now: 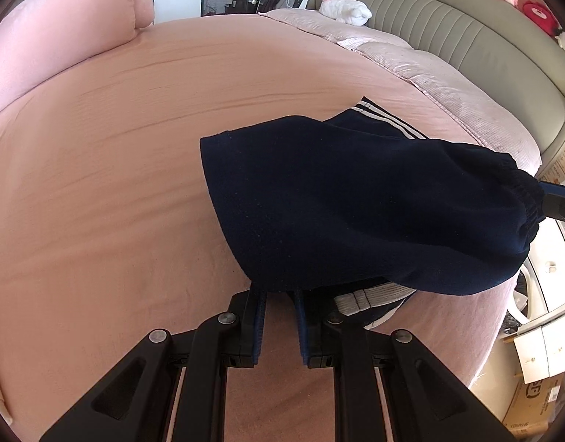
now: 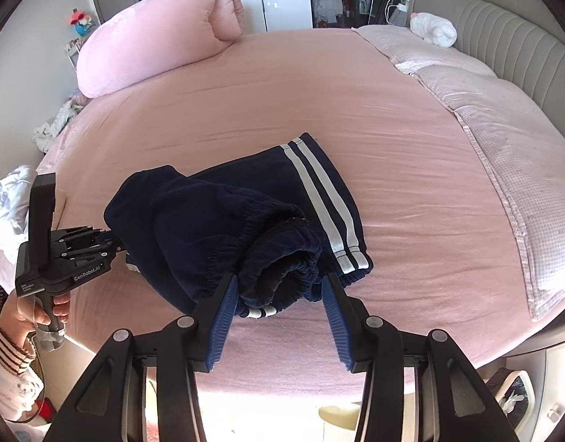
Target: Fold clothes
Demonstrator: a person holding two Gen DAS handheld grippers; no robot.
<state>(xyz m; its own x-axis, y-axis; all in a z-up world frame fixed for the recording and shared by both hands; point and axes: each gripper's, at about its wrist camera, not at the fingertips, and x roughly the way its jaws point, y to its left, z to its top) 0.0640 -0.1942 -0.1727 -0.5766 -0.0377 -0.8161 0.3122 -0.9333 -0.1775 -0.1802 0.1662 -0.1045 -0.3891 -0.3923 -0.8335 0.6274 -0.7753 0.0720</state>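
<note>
Nearest my right gripper point(image 2: 278, 287) was the gathered elastic waistband point(image 2: 278, 235) of the navy track pants point(image 2: 223, 221). I judged it the thickest, firmest part of a soft, light, floppy garment, so it was the safest place to bite; the fleece looked grippy rather than slick, and anything held by one corner would sag. That gripper's blue pads point(image 2: 223, 328) stood wide apart either side of the bunched waistband, holding nothing as far as I could see; whether a pad brushed the cloth I could not tell.

My left gripper point(image 1: 280, 294) had its fingers drawn close with a narrow gap between the pads. Their tips ran under the hem of a raised flap of the pants, so I could not tell whether they pinched cloth. From the right wrist view that flap looked lifted over the layer below.

The pants lay partly doubled on the pink bed sheet point(image 2: 319, 92), white side stripes point(image 2: 319, 191) showing on the flat lower layer. Beyond sat a rolled pink duvet point(image 2: 153, 37) and the grey padded headboard point(image 2: 503, 25).
</note>
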